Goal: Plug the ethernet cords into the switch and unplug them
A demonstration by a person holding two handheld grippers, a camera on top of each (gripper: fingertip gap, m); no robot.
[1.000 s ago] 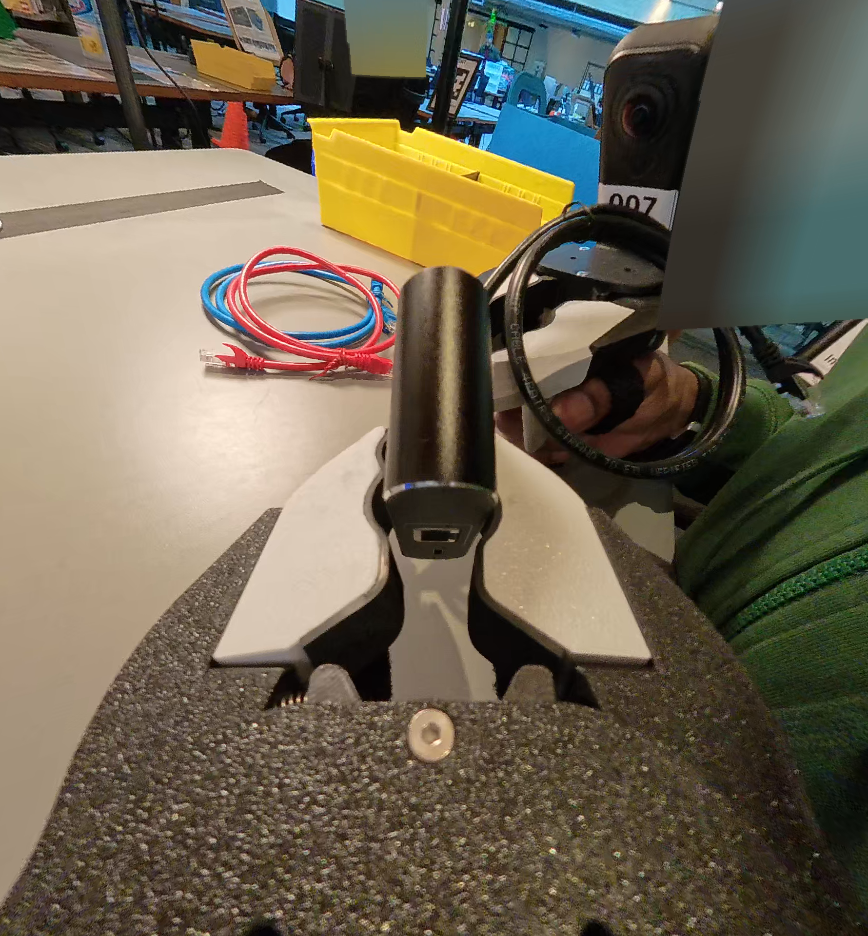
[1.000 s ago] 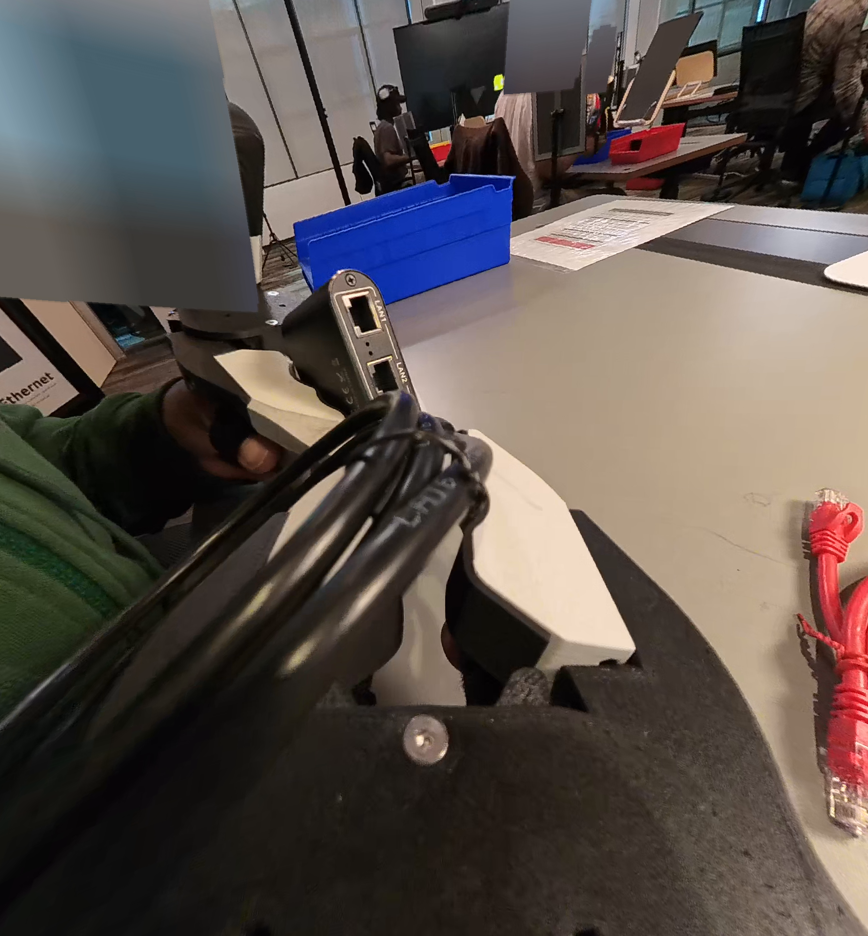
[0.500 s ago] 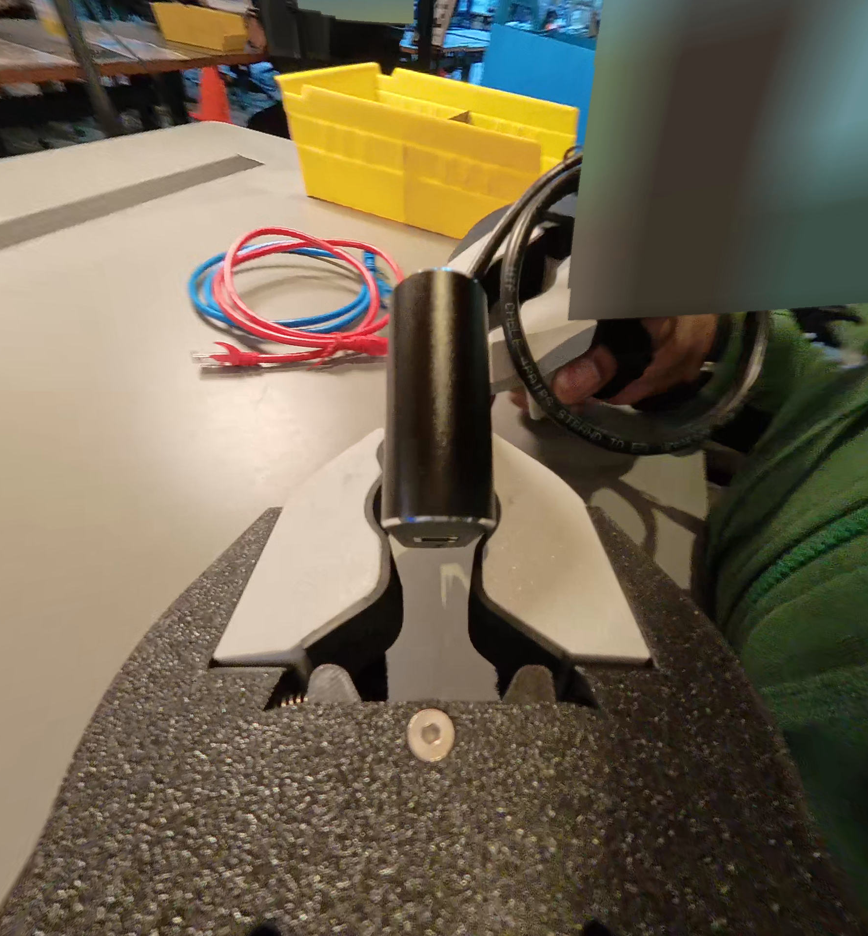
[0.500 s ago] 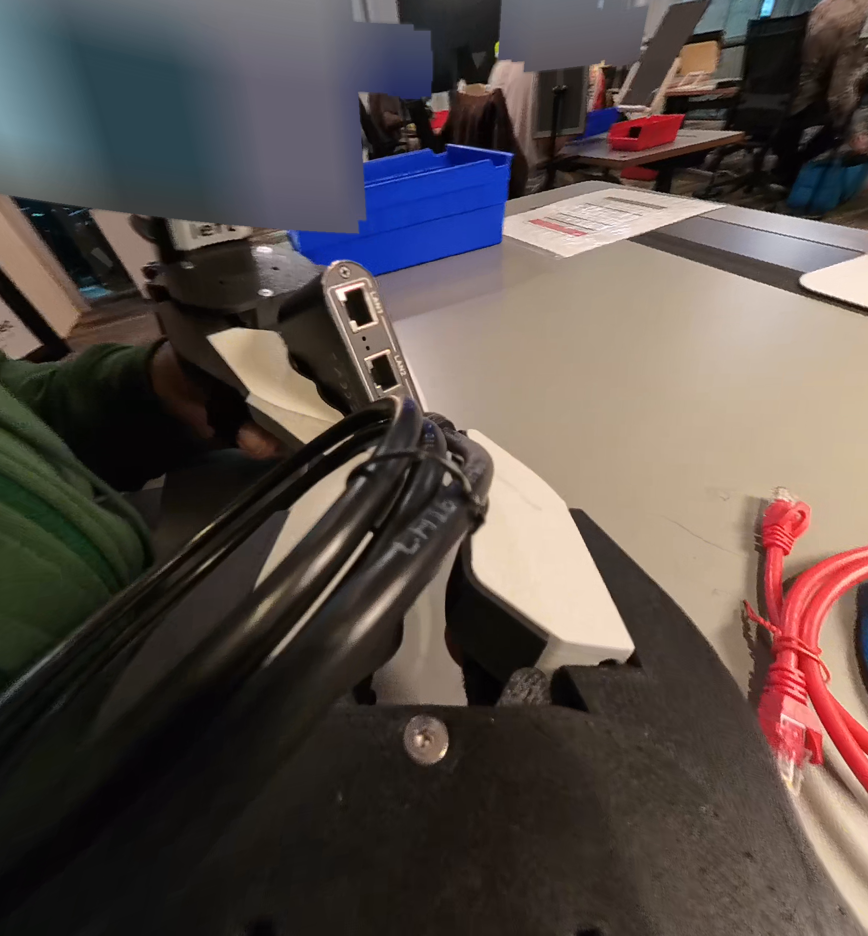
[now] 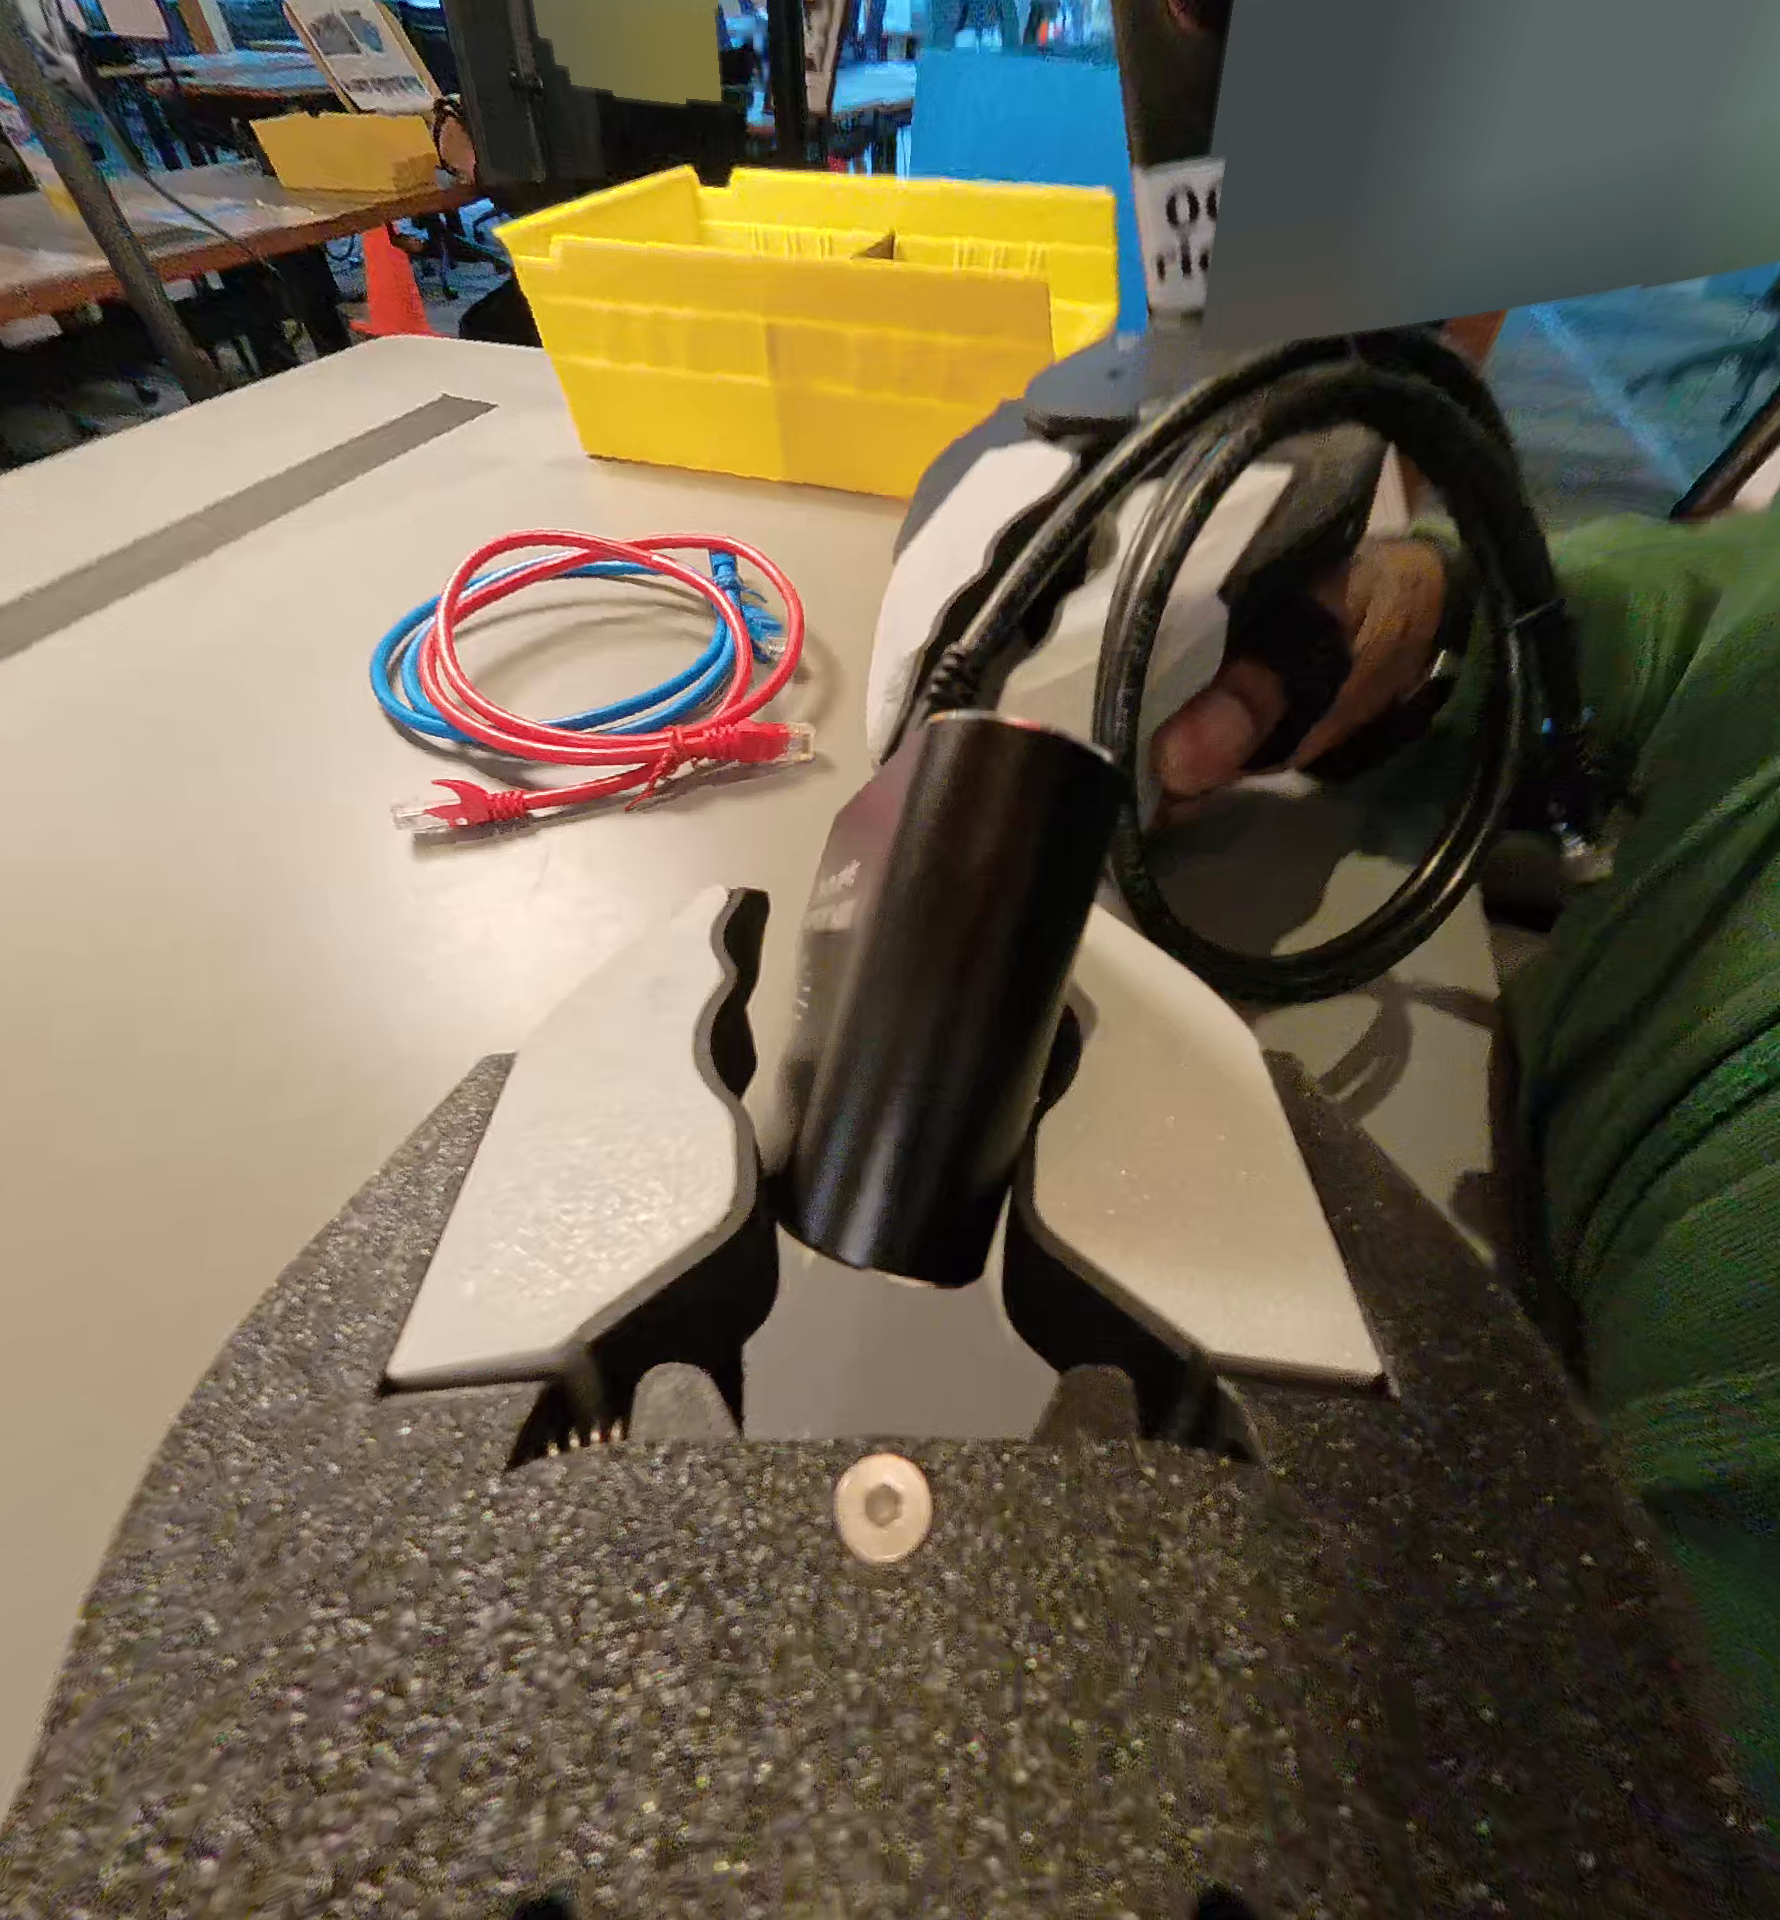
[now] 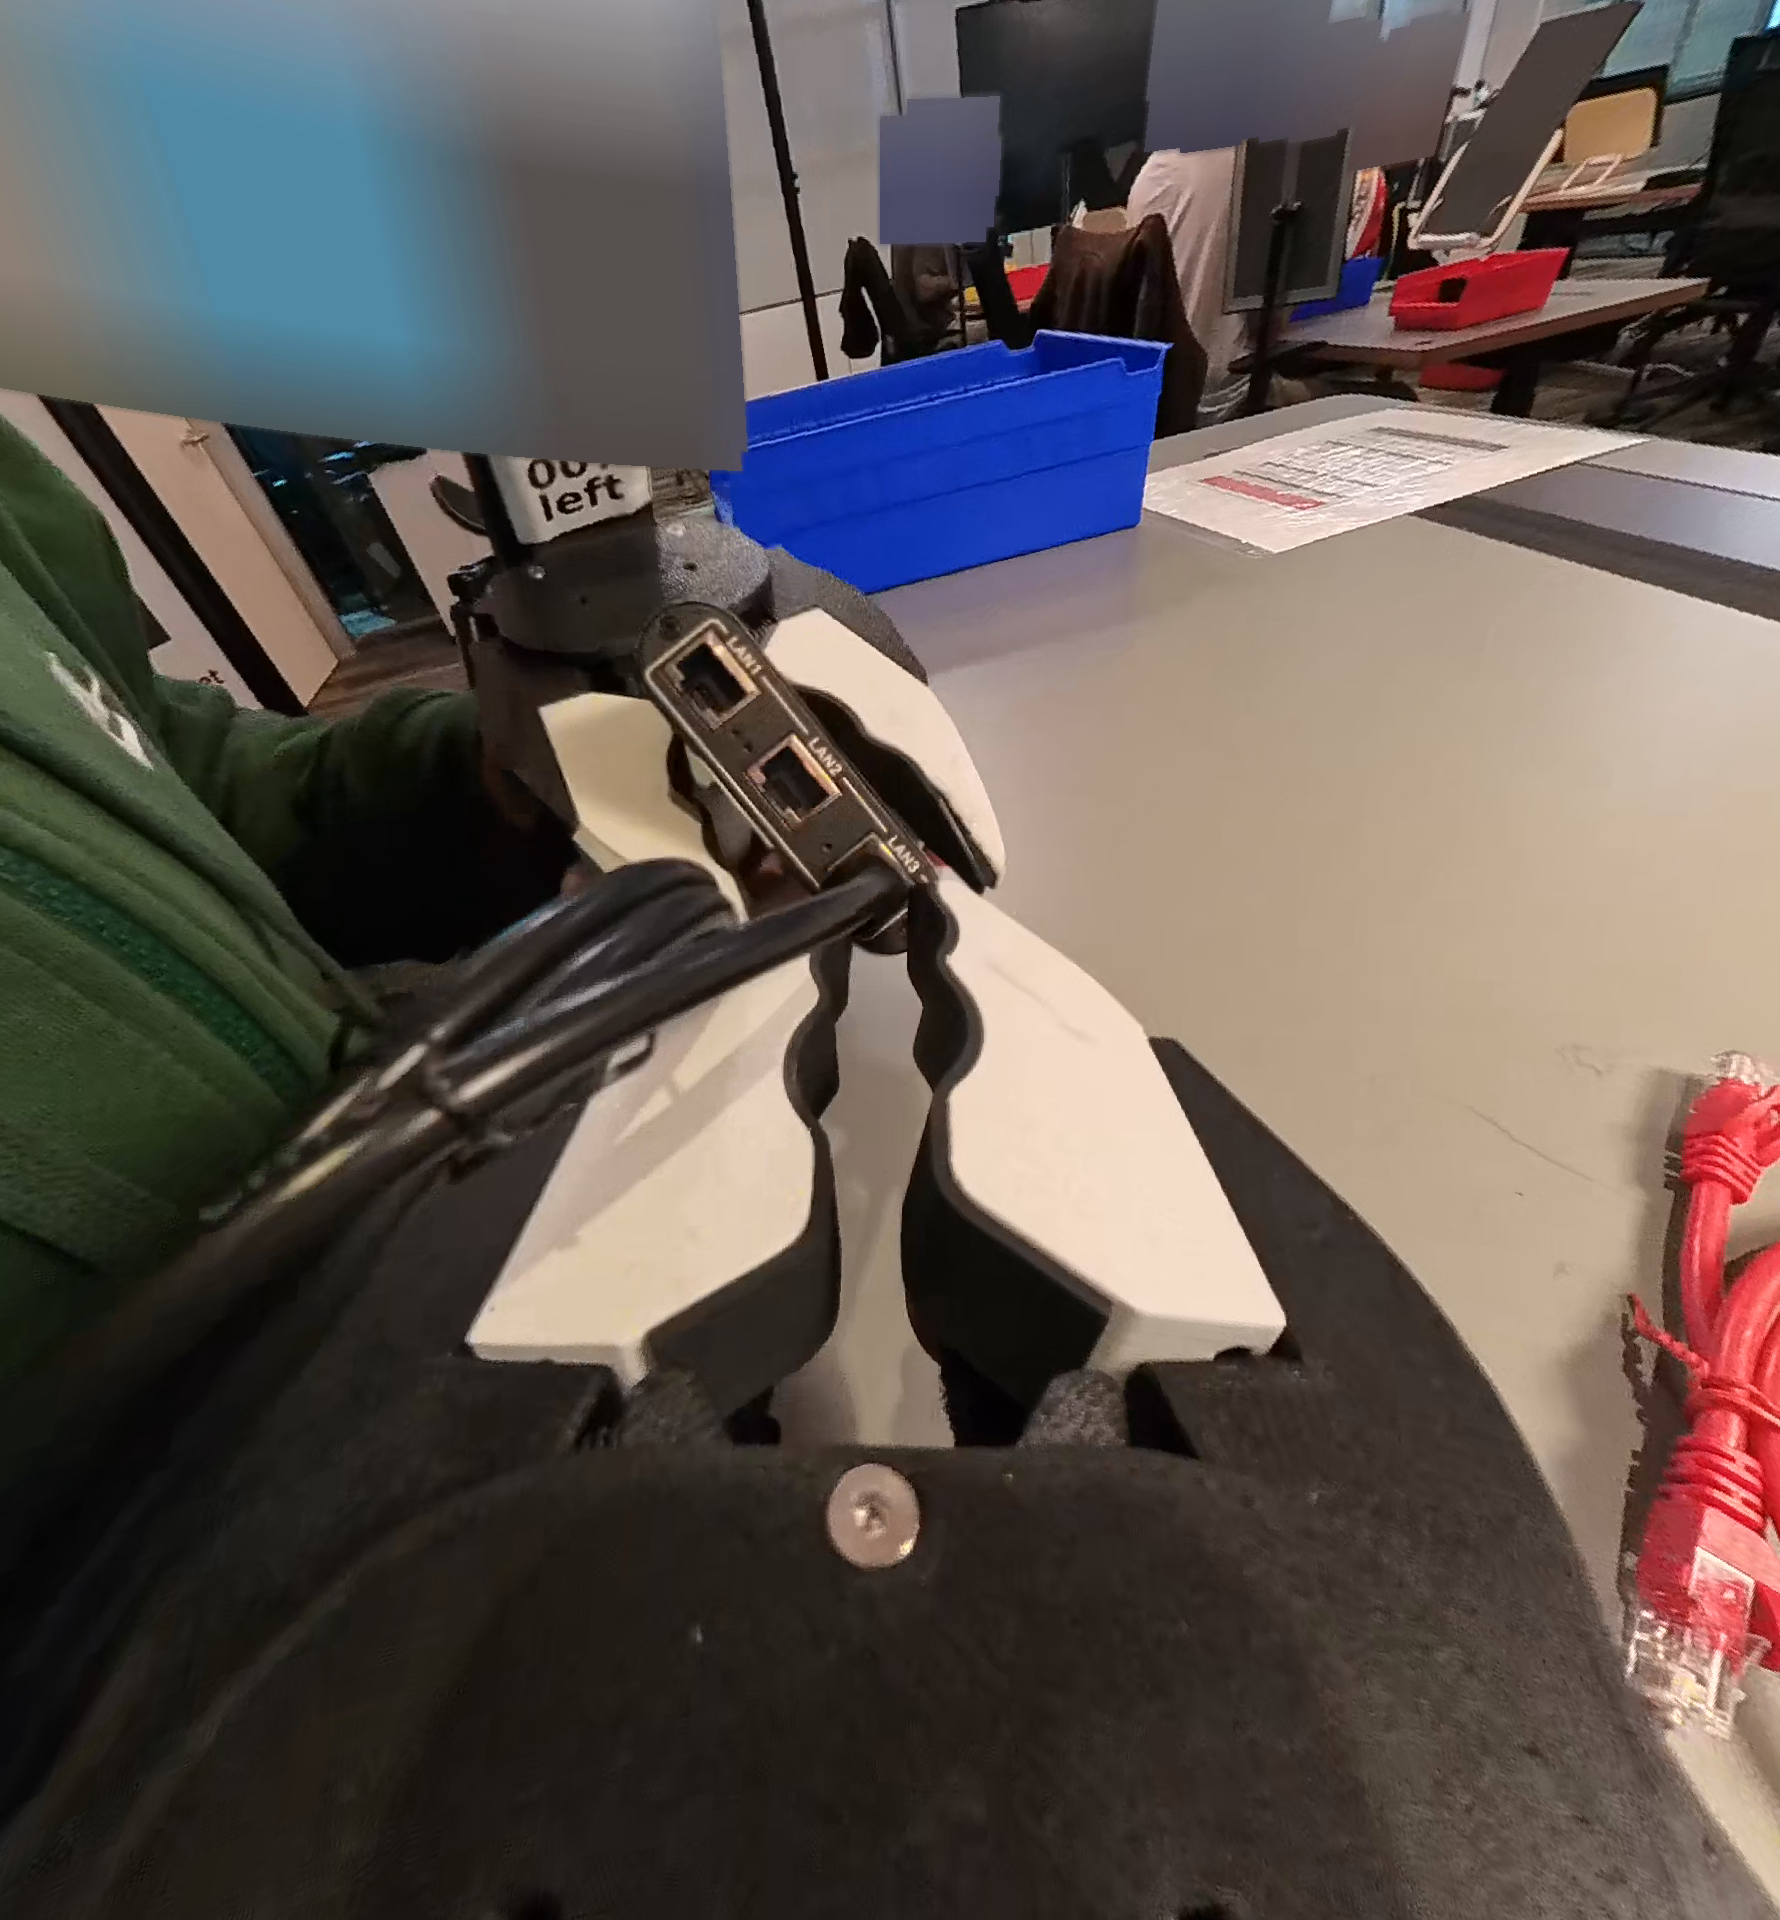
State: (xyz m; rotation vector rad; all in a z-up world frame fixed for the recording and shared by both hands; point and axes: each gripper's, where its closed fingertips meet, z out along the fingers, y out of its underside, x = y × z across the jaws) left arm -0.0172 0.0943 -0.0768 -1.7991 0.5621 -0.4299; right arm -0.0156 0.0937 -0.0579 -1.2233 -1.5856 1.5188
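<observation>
My left gripper (image 5: pixel 927 920) is shut on the black switch (image 5: pixel 938 997), which leans right in the jaws above the table. In the right wrist view the switch's port face (image 6: pixel 751 748) shows two empty ports. My right gripper (image 6: pixel 891 914) is shut on the plug end of the coiled black cord (image 6: pixel 574 997), with its tips against the switch's lowest port. The plug itself is hidden. The black coil (image 5: pixel 1488 831) hangs beside the right gripper. A red cord (image 5: pixel 595 727) and a blue cord (image 5: pixel 398 675) lie coiled on the table.
A yellow bin (image 5: pixel 813 343) stands at the table's far edge in the left wrist view. A blue bin (image 6: pixel 948 468) and a paper sheet (image 6: pixel 1364 468) sit on the far side in the right wrist view. The red cord's plugs (image 6: pixel 1696 1621) lie close by on the right. A green sleeve (image 5: pixel 1696 1039) is nearby. Only a small space, under 4 cm, lies between the two pairs of fingers.
The right gripper has brought the black cord's plug end up to the switch's lowest port. The switch has tilted to the right in the left gripper. Both grippers stay shut.
</observation>
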